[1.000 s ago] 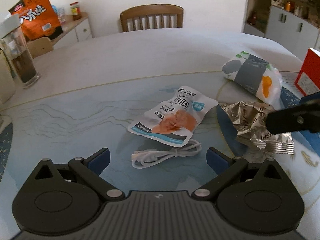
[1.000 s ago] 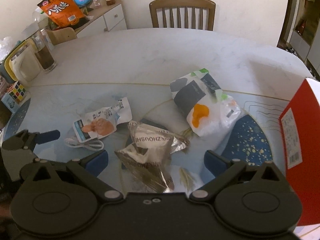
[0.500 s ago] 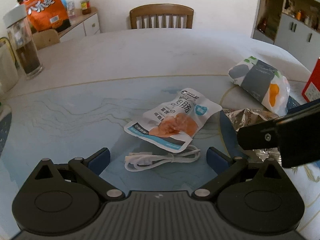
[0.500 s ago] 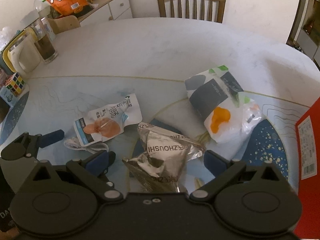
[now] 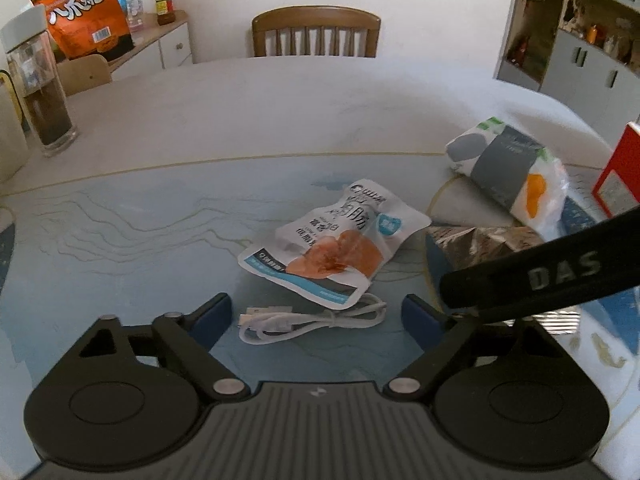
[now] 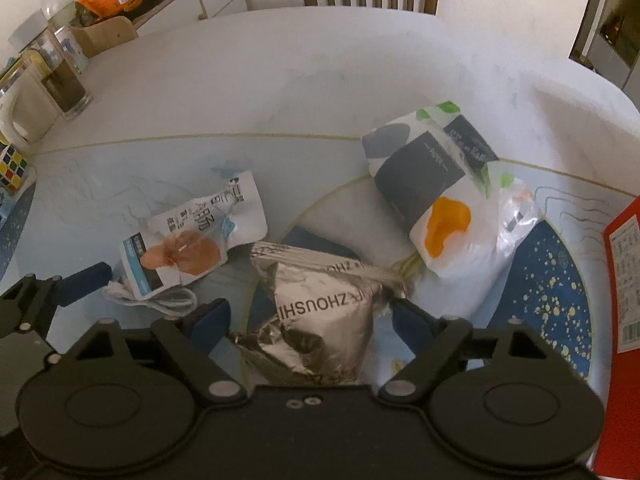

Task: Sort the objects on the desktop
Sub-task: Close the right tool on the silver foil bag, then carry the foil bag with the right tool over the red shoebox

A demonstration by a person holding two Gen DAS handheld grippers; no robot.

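A coiled white USB cable (image 5: 308, 320) lies on the blue patterned table between the fingers of my left gripper (image 5: 316, 314). Its jaws are closing and the pads stand clear of the cable. A white sausage snack pouch (image 5: 340, 244) lies on the cable's far end. My right gripper (image 6: 310, 316) straddles a crumpled silver foil packet (image 6: 320, 304). Its jaws are closing too, with the pads near the packet's sides, not pressing it. In the left wrist view a black finger of the right gripper (image 5: 540, 276) crosses in front of the foil packet (image 5: 480, 240).
A white, grey and orange bag (image 6: 436, 196) lies right of the foil packet, with a red box (image 6: 624, 280) at the far right edge. A glass of dark drink (image 5: 44, 96), a Rubik's cube (image 6: 12, 166) and a wooden chair (image 5: 316, 34) stand farther off.
Both pairs of jaws have narrowed. The right gripper has come down and forward over the foil packet, and its finger now reaches farther into the left wrist view.
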